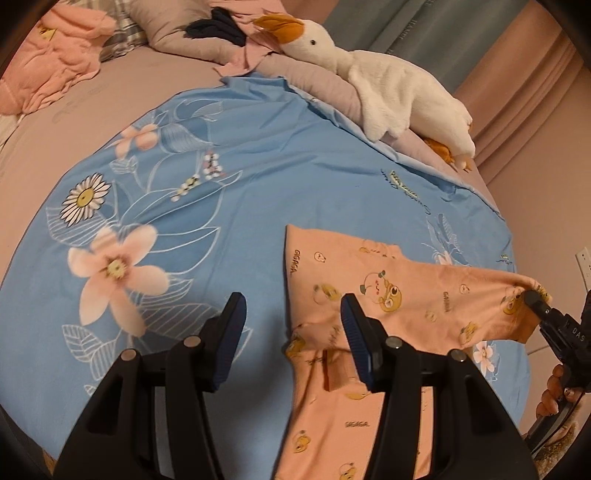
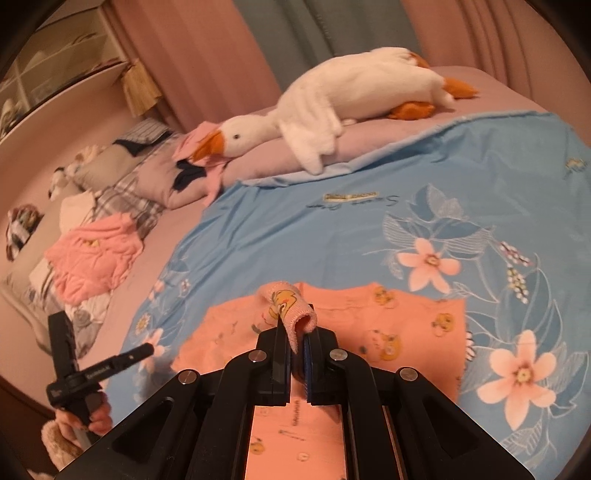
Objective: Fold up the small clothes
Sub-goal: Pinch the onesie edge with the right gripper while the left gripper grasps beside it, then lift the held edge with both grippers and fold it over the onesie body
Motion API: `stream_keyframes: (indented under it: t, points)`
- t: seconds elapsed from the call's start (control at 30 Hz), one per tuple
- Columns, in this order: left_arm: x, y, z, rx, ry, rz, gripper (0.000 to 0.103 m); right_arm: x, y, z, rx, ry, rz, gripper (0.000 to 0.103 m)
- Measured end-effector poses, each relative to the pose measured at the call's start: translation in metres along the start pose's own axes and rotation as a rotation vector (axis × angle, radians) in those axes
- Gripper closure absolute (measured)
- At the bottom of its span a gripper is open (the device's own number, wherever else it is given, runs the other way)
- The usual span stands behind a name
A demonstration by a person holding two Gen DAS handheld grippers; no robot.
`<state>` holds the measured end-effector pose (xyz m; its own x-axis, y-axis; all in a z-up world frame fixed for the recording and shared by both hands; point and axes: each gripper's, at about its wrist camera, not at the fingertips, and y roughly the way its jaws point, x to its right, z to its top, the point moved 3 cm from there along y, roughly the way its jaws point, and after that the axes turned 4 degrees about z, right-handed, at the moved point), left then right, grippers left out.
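One peach garment (image 1: 391,295) printed with yellow ducks lies on the blue floral sheet (image 1: 258,177), which covers the bed (image 1: 74,122). Taking the garment as the landmark: the right gripper (image 2: 297,334) has its jaws pinched tight on one cuffed end of it, lifting that end off the sheet while the rest stays flat. The left gripper (image 1: 293,321) hovers over the garment's near left edge with its jaws about half apart and nothing between them; one finger (image 1: 356,332) is over the cloth, the other over bare sheet. Beyond the garment, at the sheet's far edge, lies one white plush goose (image 1: 388,85). Far to the garment's left, off the sheet, sits one crumpled pink cloth (image 1: 55,55), and near the goose's head is one pillow (image 1: 177,33) with dark clothing on it.
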<state>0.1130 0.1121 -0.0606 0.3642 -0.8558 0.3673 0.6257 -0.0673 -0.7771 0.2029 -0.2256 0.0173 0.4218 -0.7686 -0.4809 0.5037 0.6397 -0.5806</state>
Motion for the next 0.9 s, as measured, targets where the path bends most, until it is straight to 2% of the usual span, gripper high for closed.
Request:
stream_keyframes:
  t: [0.1,0.27,0.47,0.53,0.63,0.8,0.9]
  points:
    - [0.015,0.001,-0.008,-0.007,0.038,-0.022,0.052,0.003,-0.004,0.002,0.001,0.012,0.015,0.096]
    - [0.049,0.006,-0.047,-0.068,0.172,-0.079,0.053,-0.008,-0.003,0.004,0.016,-0.022,0.033,0.096]
    - [0.085,0.029,-0.083,-0.177,0.285,-0.160,0.067,-0.016,0.001,0.005,0.022,-0.036,0.061,0.096]
    - [0.088,0.045,-0.086,-0.190,0.279,-0.152,0.073,-0.018,-0.002,0.005,0.030,-0.042,0.064,0.096]
    - [0.077,0.064,-0.083,-0.187,0.241,-0.051,0.085,-0.021,-0.007,0.007,0.043,-0.044,0.069,0.096]
    - [0.044,0.058,-0.062,-0.116,0.061,-0.056,0.086,-0.026,-0.027,0.012,0.093,-0.060,0.086,0.096]
    - [0.031,0.052,-0.057,-0.098,0.009,-0.049,0.088,-0.027,-0.033,0.015,0.113,-0.064,0.087,0.096]
